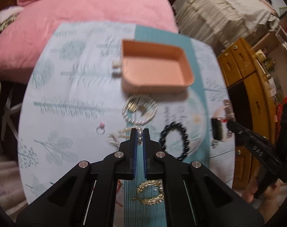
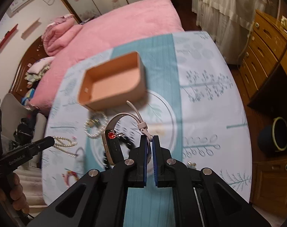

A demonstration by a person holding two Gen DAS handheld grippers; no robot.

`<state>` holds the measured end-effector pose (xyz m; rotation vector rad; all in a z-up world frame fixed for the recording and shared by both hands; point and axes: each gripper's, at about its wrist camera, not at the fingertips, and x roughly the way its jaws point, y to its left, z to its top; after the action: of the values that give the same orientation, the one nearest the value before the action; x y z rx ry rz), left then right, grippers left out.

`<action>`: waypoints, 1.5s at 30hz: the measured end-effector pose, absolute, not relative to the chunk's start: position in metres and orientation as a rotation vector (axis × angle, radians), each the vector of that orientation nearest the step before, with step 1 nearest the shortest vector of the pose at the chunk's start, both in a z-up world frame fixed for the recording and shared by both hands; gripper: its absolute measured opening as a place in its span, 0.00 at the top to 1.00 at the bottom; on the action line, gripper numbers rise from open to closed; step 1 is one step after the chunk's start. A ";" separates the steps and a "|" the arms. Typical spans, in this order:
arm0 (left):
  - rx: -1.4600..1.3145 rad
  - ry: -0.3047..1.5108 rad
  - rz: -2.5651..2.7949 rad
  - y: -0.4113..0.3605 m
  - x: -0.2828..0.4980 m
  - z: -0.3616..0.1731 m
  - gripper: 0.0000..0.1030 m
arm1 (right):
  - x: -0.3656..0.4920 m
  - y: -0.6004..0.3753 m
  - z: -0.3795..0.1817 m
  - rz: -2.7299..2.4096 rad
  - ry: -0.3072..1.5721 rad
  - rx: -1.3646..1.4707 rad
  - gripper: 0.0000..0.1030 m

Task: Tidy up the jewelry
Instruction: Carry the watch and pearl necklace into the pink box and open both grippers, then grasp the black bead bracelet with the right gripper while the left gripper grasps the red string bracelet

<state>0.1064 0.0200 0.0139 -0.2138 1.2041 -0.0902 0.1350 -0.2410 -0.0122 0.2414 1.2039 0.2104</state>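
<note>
An empty pink box (image 1: 154,68) stands on the round table; it also shows in the right wrist view (image 2: 113,83). My left gripper (image 1: 140,132) is shut on a white pearl necklace (image 1: 120,137) that lies partly on the cloth. My right gripper (image 2: 149,139) is shut on the strap of a pink smartwatch (image 2: 113,145) and holds it above the table, with a red-stone ring (image 2: 112,135) hanging on it. The watch also shows in the left wrist view (image 1: 219,128). A black bead bracelet (image 1: 174,141), a thin pearl bracelet (image 1: 139,111), a small pink ring (image 1: 101,129) and a gold leaf brooch (image 1: 151,193) lie on the cloth.
The table's edge (image 2: 243,132) curves round on the right. A pink bed (image 1: 77,19) lies behind the table. A wooden dresser (image 1: 253,87) stands to the right. Two small pearl pieces (image 1: 116,68) sit left of the box.
</note>
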 end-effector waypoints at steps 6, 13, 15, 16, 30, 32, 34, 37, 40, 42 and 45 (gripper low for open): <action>-0.163 1.099 -0.163 0.006 0.134 0.077 0.97 | 0.174 -0.225 0.020 0.260 1.185 0.263 0.95; -0.162 1.038 -0.181 0.000 0.203 0.106 0.97 | 0.244 -0.201 0.022 0.257 1.213 0.305 0.95; -0.177 1.048 -0.176 0.001 0.225 0.101 0.97 | 0.266 -0.193 0.013 0.237 1.228 0.307 0.95; -0.186 1.055 -0.180 0.002 0.236 0.096 0.97 | 0.277 -0.188 0.006 0.223 1.240 0.299 0.95; -0.129 1.246 -0.119 0.001 0.302 -0.026 0.96 | 0.343 -0.161 -0.102 0.130 1.395 0.245 0.85; -0.113 1.274 -0.114 0.002 0.302 -0.036 0.89 | 0.342 -0.165 -0.105 0.134 1.382 0.252 0.76; -0.117 1.291 -0.110 0.004 0.299 -0.041 0.70 | 0.339 -0.169 -0.102 0.135 1.362 0.260 0.66; -0.115 1.274 -0.092 0.007 0.292 -0.037 0.56 | 0.335 -0.170 -0.090 0.147 1.328 0.258 0.66; -0.108 1.256 -0.088 0.009 0.284 -0.029 0.56 | 0.327 -0.170 -0.071 0.162 1.298 0.245 0.66; -0.106 1.244 -0.085 0.011 0.278 -0.022 0.56 | 0.323 -0.170 -0.058 0.175 1.282 0.232 0.66; -0.103 1.229 -0.078 0.016 0.267 -0.010 0.56 | 0.314 -0.169 -0.038 0.196 1.266 0.194 0.66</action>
<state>0.2667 0.0164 -0.0103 -0.1027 1.2289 -0.0781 0.3140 -0.1687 -0.0384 0.1936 1.2656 0.1963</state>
